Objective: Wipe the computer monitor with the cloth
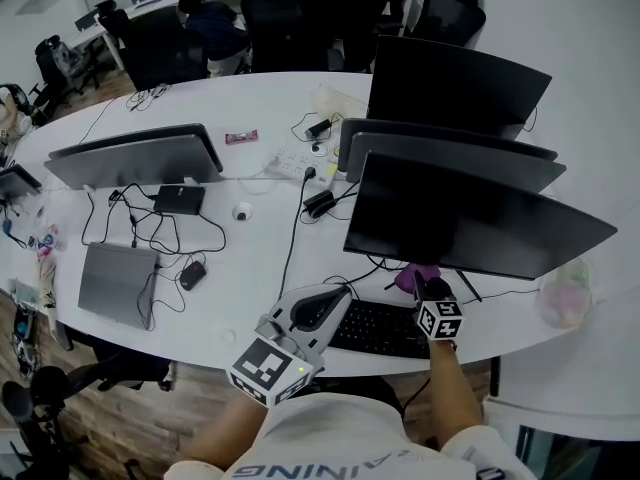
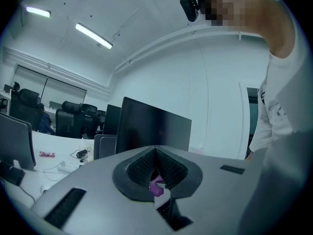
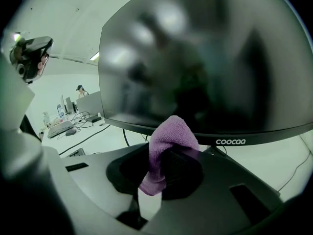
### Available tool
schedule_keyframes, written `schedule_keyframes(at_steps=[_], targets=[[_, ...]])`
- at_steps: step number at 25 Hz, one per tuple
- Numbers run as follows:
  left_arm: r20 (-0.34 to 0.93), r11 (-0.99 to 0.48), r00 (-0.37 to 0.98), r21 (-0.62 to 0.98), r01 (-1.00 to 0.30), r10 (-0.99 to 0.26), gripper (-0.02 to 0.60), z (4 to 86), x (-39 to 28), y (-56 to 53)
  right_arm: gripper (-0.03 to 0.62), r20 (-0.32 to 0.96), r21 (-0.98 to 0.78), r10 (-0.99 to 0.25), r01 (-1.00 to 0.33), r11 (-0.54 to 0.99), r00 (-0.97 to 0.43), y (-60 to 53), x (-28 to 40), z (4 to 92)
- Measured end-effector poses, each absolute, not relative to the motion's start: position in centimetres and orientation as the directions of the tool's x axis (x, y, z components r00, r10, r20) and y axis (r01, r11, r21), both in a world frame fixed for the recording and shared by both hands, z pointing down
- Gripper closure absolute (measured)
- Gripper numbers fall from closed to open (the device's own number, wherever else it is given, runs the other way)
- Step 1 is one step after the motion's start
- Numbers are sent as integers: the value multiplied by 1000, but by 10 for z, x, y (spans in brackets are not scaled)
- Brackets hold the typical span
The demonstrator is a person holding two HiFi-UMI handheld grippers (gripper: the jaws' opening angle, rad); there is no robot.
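Observation:
The nearest dark monitor (image 1: 470, 218) stands on the white desk, screen facing me. My right gripper (image 1: 424, 286) is shut on a purple cloth (image 1: 414, 276), just below the screen's lower edge and above the keyboard. In the right gripper view the cloth (image 3: 168, 141) bulges up out of the jaws of that gripper (image 3: 166, 155), close under the monitor (image 3: 205, 67) bezel. My left gripper (image 1: 340, 296) hangs left of it over the desk's front edge, shut on nothing. Its closed tips (image 2: 155, 152) point toward the monitor (image 2: 151, 129), and the cloth (image 2: 156, 186) shows through the gap below them.
A black keyboard (image 1: 385, 328) lies under both grippers. Two more monitors (image 1: 455, 83) stand behind the near one, another (image 1: 135, 156) at left. A laptop (image 1: 118, 280), mouse (image 1: 192, 274) and cables litter the left desk. Office chairs and a seated person (image 1: 215, 28) are at the back.

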State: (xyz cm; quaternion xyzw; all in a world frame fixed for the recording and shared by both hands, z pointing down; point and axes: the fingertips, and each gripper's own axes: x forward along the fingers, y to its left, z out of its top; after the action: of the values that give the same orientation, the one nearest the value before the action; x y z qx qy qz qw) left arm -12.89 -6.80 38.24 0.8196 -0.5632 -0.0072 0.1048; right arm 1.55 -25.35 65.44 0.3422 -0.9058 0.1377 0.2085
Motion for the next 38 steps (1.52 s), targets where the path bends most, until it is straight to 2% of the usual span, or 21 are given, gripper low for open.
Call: schedule_keyframes(at_steps=[38], targets=[[123,-133,159,198,-971,-980,575,395,-216,-11,539,460,-133,-416,-524,841,-784,-206,-102,652]])
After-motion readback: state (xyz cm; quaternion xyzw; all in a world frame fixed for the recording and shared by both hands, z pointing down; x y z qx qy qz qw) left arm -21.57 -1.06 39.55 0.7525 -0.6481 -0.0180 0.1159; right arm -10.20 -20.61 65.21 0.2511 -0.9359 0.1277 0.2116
